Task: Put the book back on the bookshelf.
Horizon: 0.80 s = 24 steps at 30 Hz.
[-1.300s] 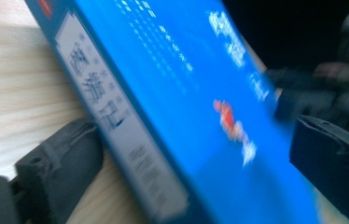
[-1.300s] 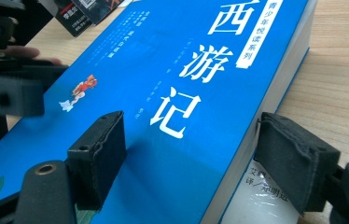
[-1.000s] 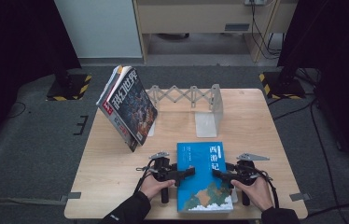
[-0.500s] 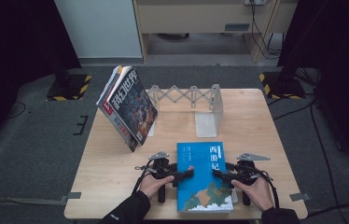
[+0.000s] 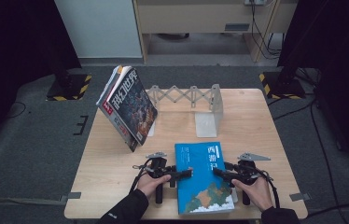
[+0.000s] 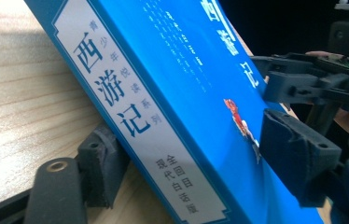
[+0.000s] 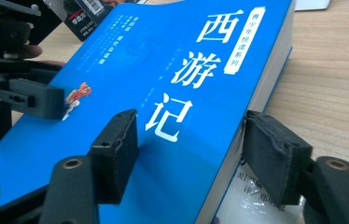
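A blue book (image 5: 205, 182) with white Chinese title lettering lies flat near the table's front edge. My left gripper (image 5: 186, 173) reaches in from the book's left side. In the left gripper view its jaws, which have just been closing, straddle the spine (image 6: 144, 121), one pad under the book and one pad (image 6: 298, 163) on the cover. My right gripper (image 5: 218, 171) comes from the right. Its jaws have also just been closing, with one pad (image 7: 116, 154) on the cover (image 7: 163, 93) and the other against the underside at the page edge. Both seem to touch the book.
A stack of magazines (image 5: 128, 107) leans tilted at the table's back left. Behind the book stands an expanding metal rack (image 5: 186, 95) with a white bookend (image 5: 207, 123). The wooden table (image 5: 112, 177) has bare wood left and right of the hands.
Both grippers kept their places at the book's sides, and their jaws have drawn in closer on the book. The book and magazines have not moved.
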Each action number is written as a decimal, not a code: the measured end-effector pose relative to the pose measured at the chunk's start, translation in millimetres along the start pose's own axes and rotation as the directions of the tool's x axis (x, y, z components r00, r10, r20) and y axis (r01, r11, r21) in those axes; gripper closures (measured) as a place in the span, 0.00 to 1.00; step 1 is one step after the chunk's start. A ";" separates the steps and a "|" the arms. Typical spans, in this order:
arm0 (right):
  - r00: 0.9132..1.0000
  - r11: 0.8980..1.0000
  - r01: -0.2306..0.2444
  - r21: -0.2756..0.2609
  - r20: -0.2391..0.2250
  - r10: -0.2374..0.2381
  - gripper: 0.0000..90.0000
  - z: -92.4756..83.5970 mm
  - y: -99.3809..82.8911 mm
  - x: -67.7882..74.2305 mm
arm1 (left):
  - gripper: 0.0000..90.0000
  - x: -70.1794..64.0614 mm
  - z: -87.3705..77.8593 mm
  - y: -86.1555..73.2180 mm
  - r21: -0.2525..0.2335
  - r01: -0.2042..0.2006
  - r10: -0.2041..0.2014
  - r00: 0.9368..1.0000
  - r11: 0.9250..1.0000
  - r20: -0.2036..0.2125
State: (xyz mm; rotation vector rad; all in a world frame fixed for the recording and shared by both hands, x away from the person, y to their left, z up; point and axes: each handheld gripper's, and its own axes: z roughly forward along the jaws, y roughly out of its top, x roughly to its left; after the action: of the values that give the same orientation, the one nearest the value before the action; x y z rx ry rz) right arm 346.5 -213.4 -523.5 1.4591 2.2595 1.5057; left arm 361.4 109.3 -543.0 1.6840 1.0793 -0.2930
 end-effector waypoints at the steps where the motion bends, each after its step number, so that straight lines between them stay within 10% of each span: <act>1: 1.000 1.000 0.003 -0.002 0.000 -0.003 0.42 0.2 0.1 -0.1 | 0.32 -1.3 -1.8 1.0 -0.002 -0.007 0.007 1.000 1.000 0.002; 4: 1.000 1.000 0.004 -0.006 0.002 -0.004 0.43 0.6 0.1 -0.5 | 0.45 -8.5 -4.8 5.0 -0.034 -0.006 0.007 0.999 0.999 0.040; 7: 1.000 1.000 -0.004 -0.009 -0.008 0.004 0.43 1.2 0.1 -0.2 | 0.43 -19.0 0.4 7.0 0.007 -0.088 0.088 0.996 0.996 0.004; 24: 1.000 1.000 -0.003 0.028 -0.014 0.004 0.45 -4.0 1.9 -0.4 | 0.46 -20.3 6.3 9.4 0.018 -0.075 0.075 0.997 0.997 0.003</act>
State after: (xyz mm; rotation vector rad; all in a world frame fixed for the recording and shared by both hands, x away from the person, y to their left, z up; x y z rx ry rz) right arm 346.0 -216.3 -520.2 1.4651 2.2959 1.4965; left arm 359.2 93.3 -526.3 1.7358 1.0118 -0.2578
